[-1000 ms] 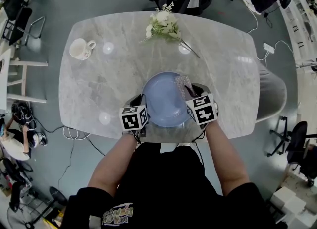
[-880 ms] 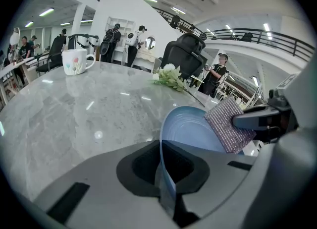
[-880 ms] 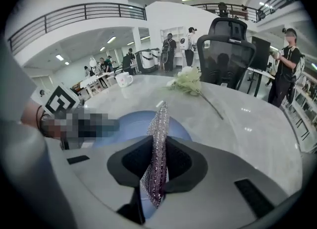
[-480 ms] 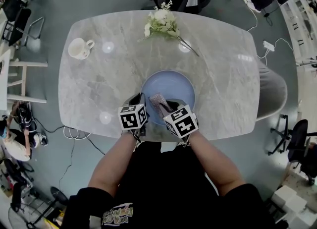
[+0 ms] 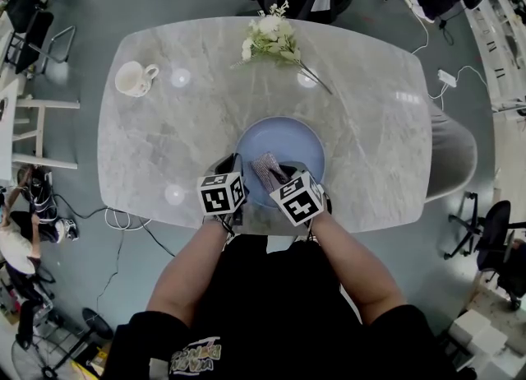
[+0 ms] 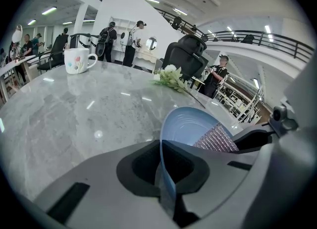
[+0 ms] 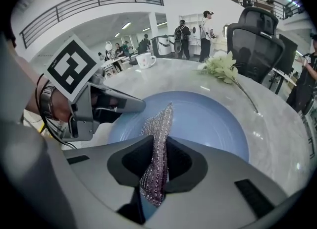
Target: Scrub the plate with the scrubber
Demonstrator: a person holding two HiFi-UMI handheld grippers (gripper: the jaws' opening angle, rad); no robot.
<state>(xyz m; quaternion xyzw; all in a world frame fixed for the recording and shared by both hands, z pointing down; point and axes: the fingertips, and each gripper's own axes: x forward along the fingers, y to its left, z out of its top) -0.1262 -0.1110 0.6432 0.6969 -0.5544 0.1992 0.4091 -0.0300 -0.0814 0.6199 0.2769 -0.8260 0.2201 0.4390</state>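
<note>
Two tongs work at one blue plate near the front edge of the marble bench.

The head view shows the plate (image 5: 292,141) on the bench (image 5: 164,140) close to the person. The left tongs (image 5: 233,171) are at its left rim and the right tongs (image 5: 282,176) are over its near part, but it does not show how either grips. The left gripper view shows those tongs clamped on the plate's rim, which runs edge-on between them. The right gripper view shows its tongs clamped on a glittery mesh scrubber (image 7: 159,126), whose free end reaches over the plate's hollow; contact cannot be made out. Farther back on the bench, well apart from the plate, are a white cup (image 5: 136,80) and a bunch of white flowers (image 5: 269,39).
</note>
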